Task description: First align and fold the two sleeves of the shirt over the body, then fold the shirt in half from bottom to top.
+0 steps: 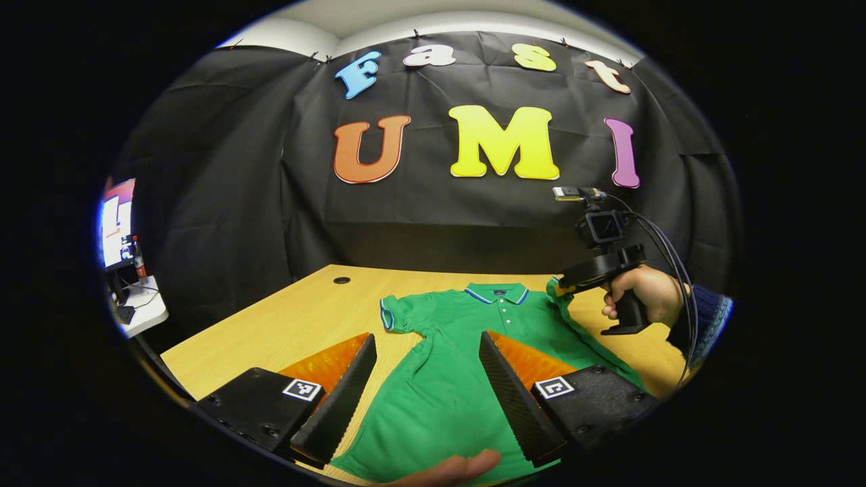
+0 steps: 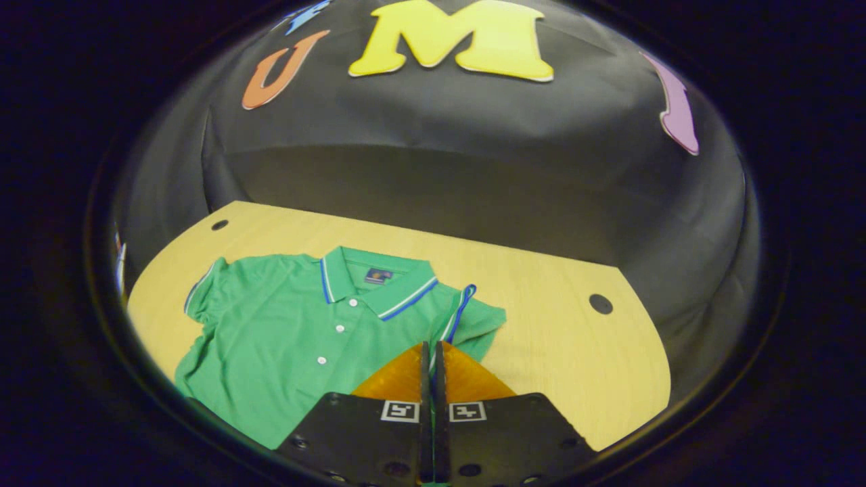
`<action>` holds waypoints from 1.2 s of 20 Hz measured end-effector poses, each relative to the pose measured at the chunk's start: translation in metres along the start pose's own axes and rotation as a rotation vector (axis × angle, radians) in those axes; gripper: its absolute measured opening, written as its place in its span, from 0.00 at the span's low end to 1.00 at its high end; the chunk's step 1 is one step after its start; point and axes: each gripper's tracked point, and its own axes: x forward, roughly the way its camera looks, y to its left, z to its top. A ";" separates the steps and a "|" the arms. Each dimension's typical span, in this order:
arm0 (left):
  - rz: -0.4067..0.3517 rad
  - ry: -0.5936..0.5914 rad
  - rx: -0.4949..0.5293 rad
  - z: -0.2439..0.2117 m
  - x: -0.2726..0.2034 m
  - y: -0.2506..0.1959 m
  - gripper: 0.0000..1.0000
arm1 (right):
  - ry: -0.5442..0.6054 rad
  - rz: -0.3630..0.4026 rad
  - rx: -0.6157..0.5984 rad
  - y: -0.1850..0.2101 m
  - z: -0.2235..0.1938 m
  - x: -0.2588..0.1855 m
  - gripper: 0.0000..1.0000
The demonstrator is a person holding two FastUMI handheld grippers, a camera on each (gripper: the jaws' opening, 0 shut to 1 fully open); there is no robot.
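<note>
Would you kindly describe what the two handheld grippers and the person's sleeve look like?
The left gripper has two long wedge-shaped fingers, ribbed on their inner faces, on black blocks bearing square black-and-white markers. The right gripper carries matching markers; seen from the left gripper view it has a black pistol handle, a small camera and trailing black cables. The knitted cuff is dark blue.

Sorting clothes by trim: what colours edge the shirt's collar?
Blue and white stripes edge the green collar of the shirt, clearest in the right gripper view.

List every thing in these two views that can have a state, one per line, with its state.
Green polo shirt: flat on the table, front up, buttoned, unfolded.
Right sleeve: lifted, pinched at its cuff.
Left sleeve: flat, spread out.
Right gripper: shut on the sleeve.
Left gripper: open, above the shirt's body.
Monitor: on.
</note>
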 end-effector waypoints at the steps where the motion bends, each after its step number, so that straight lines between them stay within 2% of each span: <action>1: 0.003 0.003 -0.004 -0.001 0.002 0.001 0.99 | -0.015 0.018 -0.009 0.011 0.003 -0.002 0.02; 3: 0.018 0.018 -0.022 -0.005 0.006 0.006 0.99 | -0.048 0.033 -0.004 0.021 0.012 -0.011 0.33; 5: 0.003 0.030 -0.037 -0.008 0.010 0.004 0.98 | -0.094 0.015 0.009 0.020 0.022 -0.029 0.75; 6: -0.001 0.031 -0.037 -0.010 0.011 0.004 0.99 | -0.124 0.009 0.008 0.018 0.029 -0.042 0.91; 8: 0.007 0.018 -0.032 -0.006 0.013 0.010 0.99 | -0.204 0.005 0.011 0.017 0.041 -0.071 0.96; 12: -0.011 0.028 -0.072 -0.001 0.024 0.011 0.98 | -0.318 -0.032 0.057 0.009 0.050 -0.145 0.95; 15: 0.043 0.032 -0.043 0.015 0.042 0.028 0.99 | -0.433 -0.020 0.048 0.010 0.053 -0.208 0.95; 18: 0.088 0.076 -0.019 0.027 0.076 0.047 0.98 | -0.521 -0.053 0.076 -0.001 0.040 -0.261 0.97; 19: 0.088 0.098 -0.036 0.032 0.089 0.049 0.98 | -0.536 -0.050 0.089 -0.002 0.032 -0.274 0.95; 21: 0.088 0.143 -0.080 0.040 0.119 0.050 0.98 | -0.555 -0.049 0.089 -0.008 0.014 -0.293 0.97; 24: 0.093 0.240 -0.105 0.038 0.171 0.062 0.99 | -0.589 -0.089 0.116 -0.027 -0.009 -0.317 0.95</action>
